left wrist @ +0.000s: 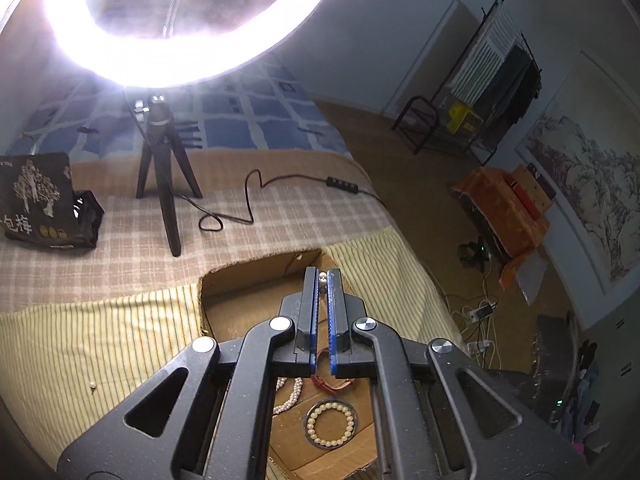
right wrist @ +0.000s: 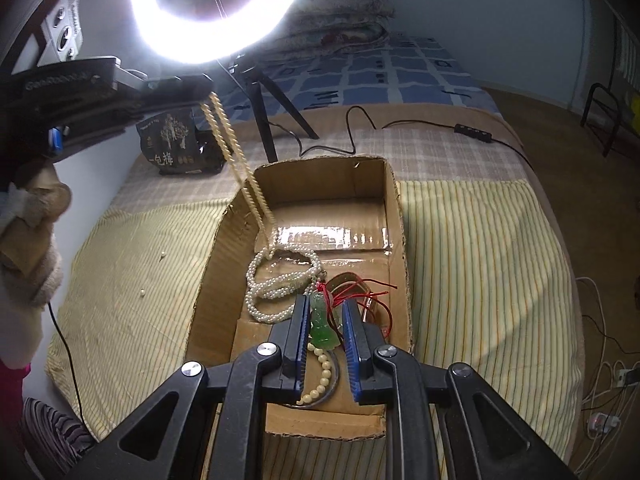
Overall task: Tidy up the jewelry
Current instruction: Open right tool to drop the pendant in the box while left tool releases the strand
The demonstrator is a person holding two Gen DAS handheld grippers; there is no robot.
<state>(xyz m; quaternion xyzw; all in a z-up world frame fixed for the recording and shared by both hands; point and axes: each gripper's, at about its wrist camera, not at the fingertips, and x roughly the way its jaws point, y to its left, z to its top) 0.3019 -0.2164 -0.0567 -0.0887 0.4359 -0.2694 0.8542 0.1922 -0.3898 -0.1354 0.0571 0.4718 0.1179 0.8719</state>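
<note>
Cream pearl necklace (right wrist: 240, 160) taut, left hand-held gripper (left wrist: 322, 280) pinching it

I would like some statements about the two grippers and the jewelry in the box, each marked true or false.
1. The left gripper is shut on a pearl necklace that hangs down into the cardboard box. True.
2. The right gripper is wide open with nothing between its fingers. False: a green pendant on a red cord sits between them.
3. A bead bracelet lies on the box floor. True.
4. The ring light is switched off. False: it glows brightly.
</note>
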